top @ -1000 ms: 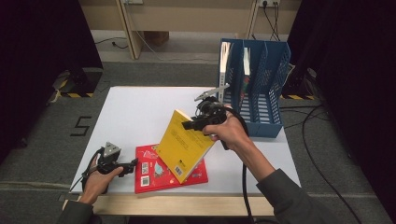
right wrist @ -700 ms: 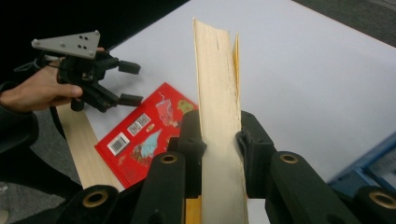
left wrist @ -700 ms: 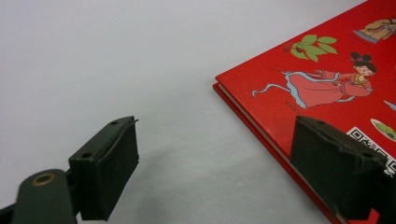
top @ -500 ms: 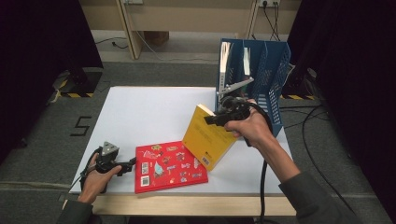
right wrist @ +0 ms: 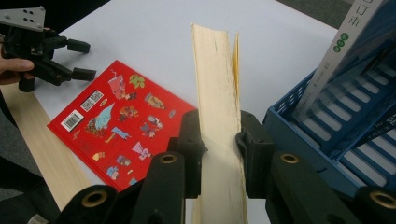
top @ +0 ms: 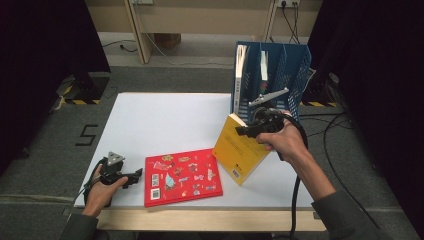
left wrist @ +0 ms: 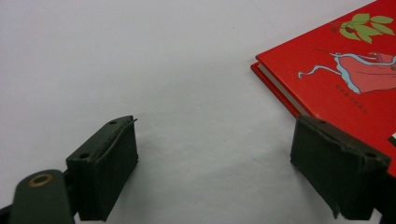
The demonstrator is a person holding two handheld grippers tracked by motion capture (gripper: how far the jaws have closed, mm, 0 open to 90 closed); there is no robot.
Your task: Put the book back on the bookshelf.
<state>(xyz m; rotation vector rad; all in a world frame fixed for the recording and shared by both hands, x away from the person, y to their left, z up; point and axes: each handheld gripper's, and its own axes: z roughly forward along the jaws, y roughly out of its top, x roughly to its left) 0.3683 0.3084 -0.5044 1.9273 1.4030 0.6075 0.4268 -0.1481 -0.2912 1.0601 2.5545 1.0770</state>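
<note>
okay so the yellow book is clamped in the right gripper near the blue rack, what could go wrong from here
The right gripper pinches the yellow book only at its page edge, and the book hangs tilted, so it may slip or fan open. Its corner could catch the blue rack wall or bump the white book already standing inside.

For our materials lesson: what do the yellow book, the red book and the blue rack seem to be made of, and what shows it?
Yellow book: paper, matte cover; cream page edges show between the right gripper's jaws.
Red book: probably board, glossy printed cover; stiff edges overhang the pages.
Blue rack: likely moulded plastic; even colour, slotted walls.
</note>
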